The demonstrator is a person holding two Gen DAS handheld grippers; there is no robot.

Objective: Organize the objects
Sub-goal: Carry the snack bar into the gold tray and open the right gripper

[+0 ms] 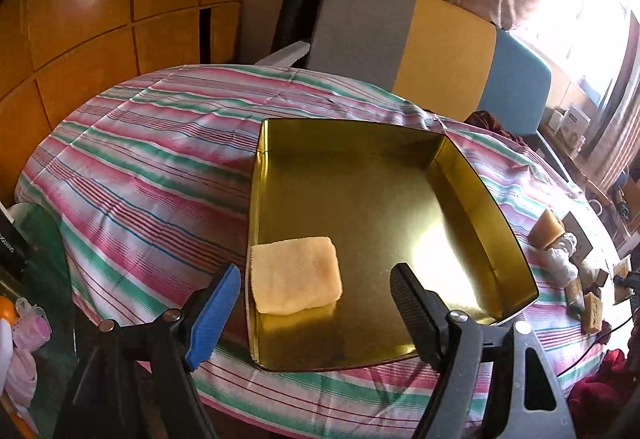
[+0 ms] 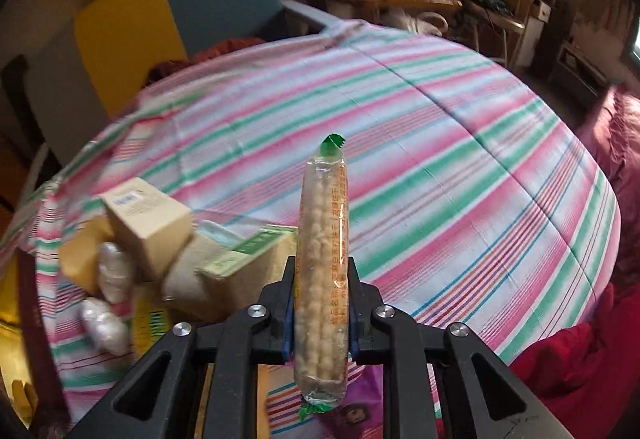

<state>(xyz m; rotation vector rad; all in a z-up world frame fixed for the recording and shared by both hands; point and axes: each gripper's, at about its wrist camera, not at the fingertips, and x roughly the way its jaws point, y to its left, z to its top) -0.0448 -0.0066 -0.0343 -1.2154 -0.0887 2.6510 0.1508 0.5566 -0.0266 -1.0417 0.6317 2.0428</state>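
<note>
Clamped between the pads of the right claw (image 2: 322,313), a snack pack (image 2: 323,263) is being held upright, its green crimped tip pointing away from the claw and its lower end hanging out behind the pads. Boxes (image 2: 150,229) and white wrapped items (image 2: 114,271) are being seen left of this claw, blurred, on the striped cloth (image 2: 440,167) covering the counter.

Nothing is being gripped by the left claw (image 1: 316,301); its jaws are being kept wide apart, one blue pad (image 1: 214,313) and one black. Just ahead of it and between the pads, a folded yellow cloth (image 1: 296,275) is lying in the near left corner of an open gold tin (image 1: 476,199), touching the tin's left wall. Right of this claw, beyond the tin, a small heap of items (image 1: 560,251) is lying on the striped cloth.
</note>
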